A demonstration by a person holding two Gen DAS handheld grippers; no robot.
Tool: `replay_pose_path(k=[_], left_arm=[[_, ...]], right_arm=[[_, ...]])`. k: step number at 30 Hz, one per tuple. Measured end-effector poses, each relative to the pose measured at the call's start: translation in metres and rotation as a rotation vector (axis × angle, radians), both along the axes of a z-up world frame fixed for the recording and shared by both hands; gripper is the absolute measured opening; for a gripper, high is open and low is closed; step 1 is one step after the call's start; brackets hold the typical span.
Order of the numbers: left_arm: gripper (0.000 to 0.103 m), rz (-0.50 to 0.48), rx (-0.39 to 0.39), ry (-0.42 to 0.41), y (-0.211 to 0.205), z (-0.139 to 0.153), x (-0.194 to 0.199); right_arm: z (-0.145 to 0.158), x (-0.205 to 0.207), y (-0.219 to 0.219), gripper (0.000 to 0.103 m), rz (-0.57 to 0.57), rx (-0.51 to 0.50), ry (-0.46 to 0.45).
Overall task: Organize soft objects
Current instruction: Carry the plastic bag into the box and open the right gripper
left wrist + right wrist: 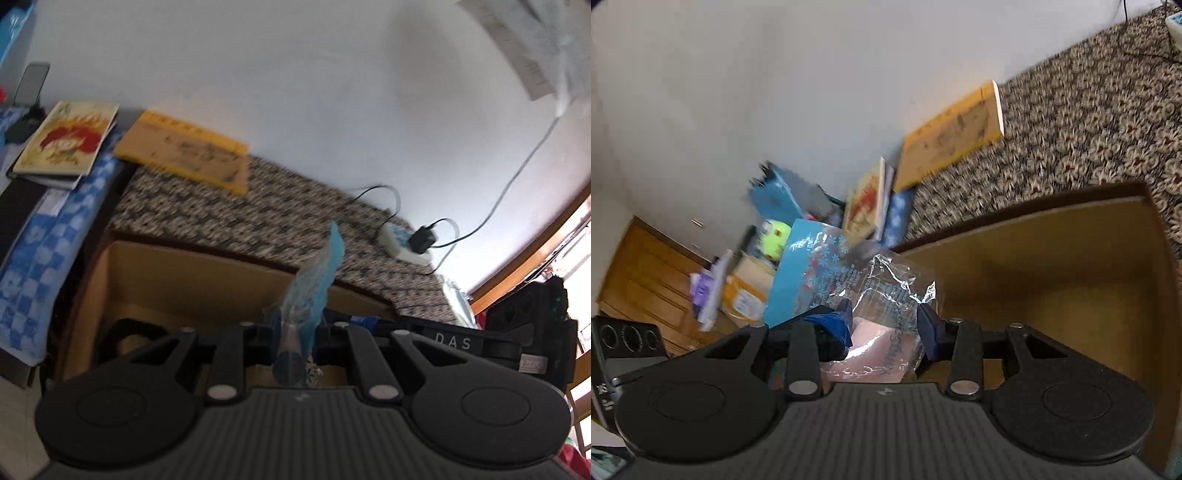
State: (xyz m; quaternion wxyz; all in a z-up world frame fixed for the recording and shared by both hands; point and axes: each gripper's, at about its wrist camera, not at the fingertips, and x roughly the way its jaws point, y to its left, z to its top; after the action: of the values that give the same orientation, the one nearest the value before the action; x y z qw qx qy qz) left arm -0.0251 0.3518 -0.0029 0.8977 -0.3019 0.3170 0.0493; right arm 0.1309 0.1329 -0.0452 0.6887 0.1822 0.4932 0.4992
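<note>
1. Left wrist view: the left gripper (295, 334) has its jaws pressed close together on the edge of a blue and clear plastic bag (314, 284), which sticks up and tilts to the right from between the fingers.
2. Behind and below the bag stands an open cardboard box (177, 273), set against a bed covered with a brown patterned bedspread (229, 214).
3. A yellow book (184, 151) lies on the bedspread near the white wall. To its left a picture book (62, 136) rests on a blue checkered cloth (48, 251).
4. At the far right of the bedspread a white power strip (399, 245) carries a black plug adapter (423, 240). This view is blurred.
5. Right wrist view: the right gripper (884, 326) has its jaws spread. The plastic bag (849, 280), with pink soft contents (871, 350) showing through the clear part, sits between them. The left finger touches the bag, but whether the right finger touches it I cannot tell.
6. The bag is at the box's edge, with the cardboard box (1071, 266) open to the right of it.
7. Beyond lie the patterned bedspread (1071, 122), the yellow book (953, 144) and the picture book (868, 203). Farther left are a green toy (774, 238) and a wooden cabinet (639, 280).
</note>
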Motion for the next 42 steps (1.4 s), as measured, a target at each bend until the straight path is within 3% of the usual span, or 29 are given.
replay_pose_path(k=[5,9,11,12,13,15,23,27,33,42], left_arm=[[0.009,0.022,-0.075,0.065,0.027,-0.028,0.004],[0.011,0.05,-0.059,0.108,0.035,-0.037,0.005],[0.014,0.063,-0.014,0.133,0.035,-0.038,0.006],[0.023,0.065,0.011,0.146,0.034,-0.037,0.007],[0.037,0.066,0.042,0.161,0.033,-0.034,0.007],[0.048,0.073,0.087,0.165,0.032,-0.03,0.005],[0.048,0.083,0.279,0.138,0.015,0.004,-0.011],[0.049,0.091,0.389,0.185,-0.001,0.01,-0.008],[0.049,0.091,0.45,0.237,-0.023,0.016,-0.002],[0.054,0.091,0.545,0.253,-0.073,0.029,0.005]], right_arm=[[-0.018,-0.009,0.026,0.023,-0.002,-0.104,-0.012],[-0.027,-0.013,0.036,0.023,0.013,-0.145,-0.001],[-0.027,-0.015,0.04,0.023,0.015,-0.158,-0.014],[-0.027,-0.015,0.045,0.023,0.015,-0.16,-0.022],[-0.026,-0.016,0.047,0.023,0.016,-0.162,-0.031],[-0.025,-0.015,0.049,0.023,0.014,-0.16,-0.036],[-0.016,-0.016,0.047,0.023,-0.008,-0.14,-0.057],[-0.007,-0.021,0.039,0.023,-0.03,-0.121,-0.101],[0.012,-0.032,0.018,0.023,-0.079,-0.103,-0.213],[0.035,-0.046,-0.027,0.023,-0.162,-0.09,-0.343]])
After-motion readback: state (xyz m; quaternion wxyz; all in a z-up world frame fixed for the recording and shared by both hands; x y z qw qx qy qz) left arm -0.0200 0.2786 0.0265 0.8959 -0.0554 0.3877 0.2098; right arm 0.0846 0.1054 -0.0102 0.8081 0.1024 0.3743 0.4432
